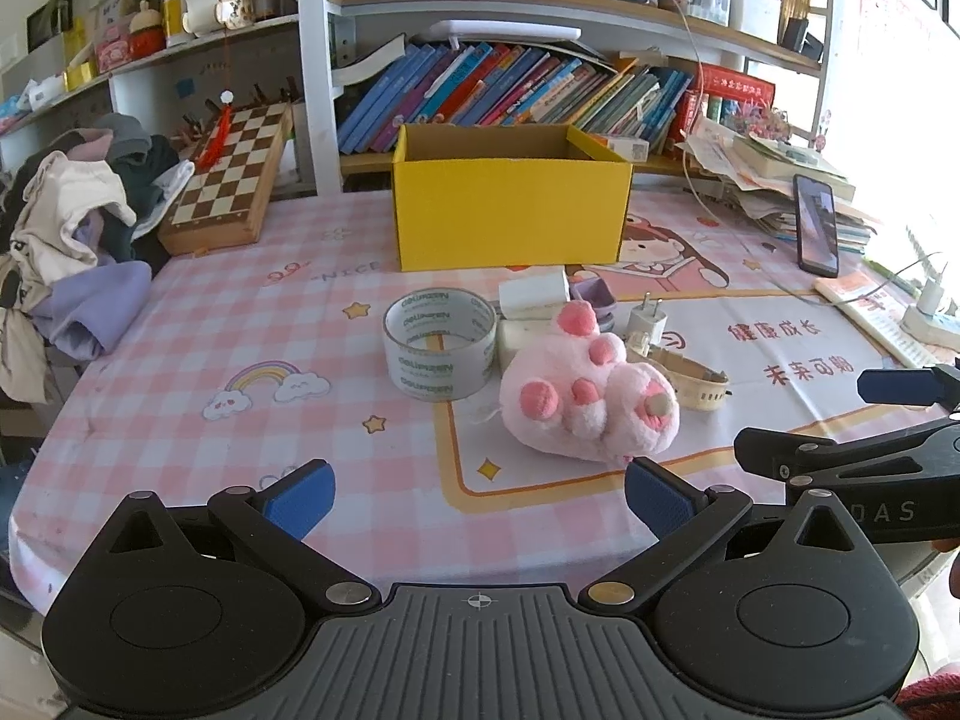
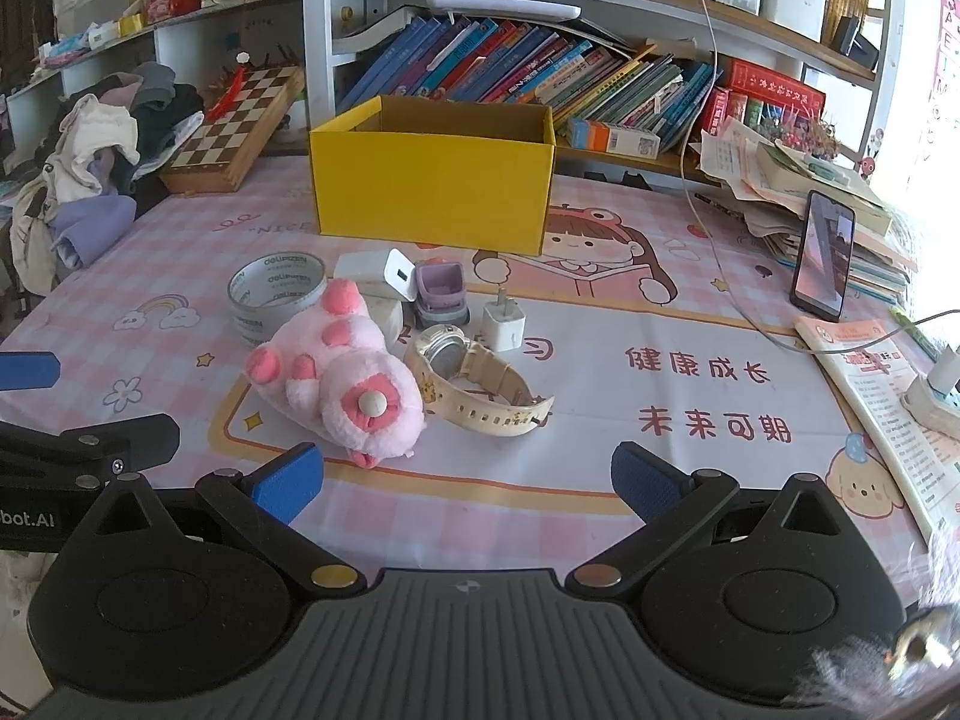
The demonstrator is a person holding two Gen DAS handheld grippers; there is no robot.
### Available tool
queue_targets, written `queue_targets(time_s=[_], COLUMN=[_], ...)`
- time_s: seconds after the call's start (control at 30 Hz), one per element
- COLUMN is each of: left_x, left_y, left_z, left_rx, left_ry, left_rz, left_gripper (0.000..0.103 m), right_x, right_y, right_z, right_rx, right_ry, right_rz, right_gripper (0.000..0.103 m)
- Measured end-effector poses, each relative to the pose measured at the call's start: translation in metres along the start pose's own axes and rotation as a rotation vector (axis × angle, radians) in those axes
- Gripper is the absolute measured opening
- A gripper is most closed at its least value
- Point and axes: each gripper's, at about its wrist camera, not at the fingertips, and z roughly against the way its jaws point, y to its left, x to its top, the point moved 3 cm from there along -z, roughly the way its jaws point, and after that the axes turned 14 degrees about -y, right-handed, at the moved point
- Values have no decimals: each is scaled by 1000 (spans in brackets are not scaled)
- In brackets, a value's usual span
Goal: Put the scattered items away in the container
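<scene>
A yellow open box (image 1: 510, 213) (image 2: 432, 192) stands at the back of the table. In front of it lie a tape roll (image 1: 441, 342) (image 2: 276, 294), a pink plush paw (image 1: 591, 396) (image 2: 342, 378), a cream wristwatch (image 2: 474, 384) (image 1: 690, 378), a white plug (image 2: 504, 324) (image 1: 648, 321), a white charger block (image 2: 378, 273) (image 1: 534, 291) and a small purple toy (image 2: 441, 291) (image 1: 594, 294). My left gripper (image 1: 480, 501) stands open just short of the paw. Nothing sits between the fingers of my open right gripper (image 2: 468, 483), near the watch.
A chessboard box (image 1: 231, 180) and a clothes pile (image 1: 78, 228) sit at the back left. On the right are a propped phone (image 2: 825, 255), stacked papers and books (image 2: 804, 180), a booklet (image 2: 870, 396), a cable (image 2: 738, 300) and a power strip (image 2: 936, 390). Bookshelves rise behind.
</scene>
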Motion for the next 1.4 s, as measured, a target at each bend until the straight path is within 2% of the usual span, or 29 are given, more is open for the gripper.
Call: queue_targets(time_s=[1.1,1.4], left_x=[0,0], left_y=[-7,-8], left_z=[2,2], left_rx=[-11,-15], left_ry=[8,7], left_rz=[-7,-12], left_gripper=[103,103], right_x=[-2,-3], right_y=[-6,-9], right_z=[9,10], right_rx=[-2,20], right_ry=[1,-1], right_rz=[-27,-54], right_gripper=[103,103])
